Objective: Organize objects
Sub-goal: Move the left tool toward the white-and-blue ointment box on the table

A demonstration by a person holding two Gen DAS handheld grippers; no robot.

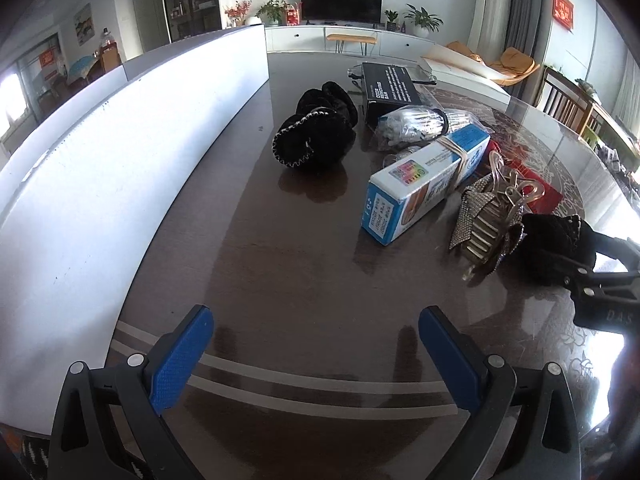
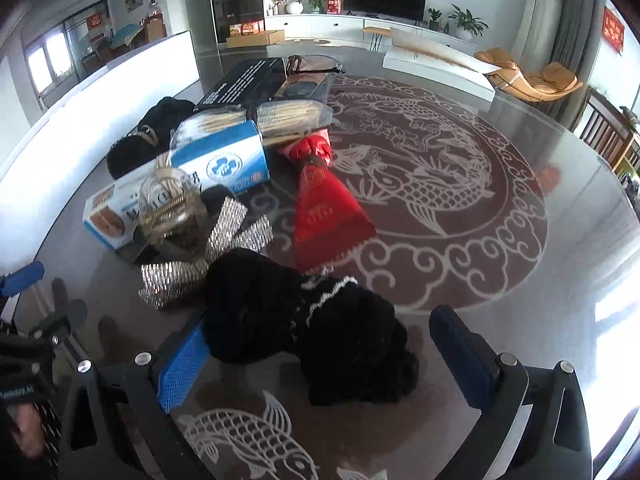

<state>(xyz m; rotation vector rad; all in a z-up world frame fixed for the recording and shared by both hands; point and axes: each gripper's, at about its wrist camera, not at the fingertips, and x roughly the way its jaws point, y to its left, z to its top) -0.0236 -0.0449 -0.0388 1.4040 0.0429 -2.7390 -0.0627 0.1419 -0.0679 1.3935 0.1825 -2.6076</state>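
Task status: early, by judgement. Nothing visibly sorted; all items lie clustered on table (image 2: 520,160).

Right gripper (image 2: 316,364): fingers spread wide, black fluffy scrunchie (image 2: 320,332) lying between them, left pad touching, not clamped.

Left gripper (image 1: 316,356): fingers apart, empty, hovering over bare tabletop.

From left wrist view:
- blue-white box (image 1: 424,184) at 1 o'clock
- rhinestone hair claw (image 1: 488,220) at 2 o'clock
- second black scrunchie (image 1: 316,132) at 12 o'clock
- white bin wall (image 1: 120,152) at 10 o'clock

Remaining: every item.

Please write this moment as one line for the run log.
left gripper: open, empty, above table | right gripper: open around black fuzzy item, not closed | blue-white box, hair claw: untouched
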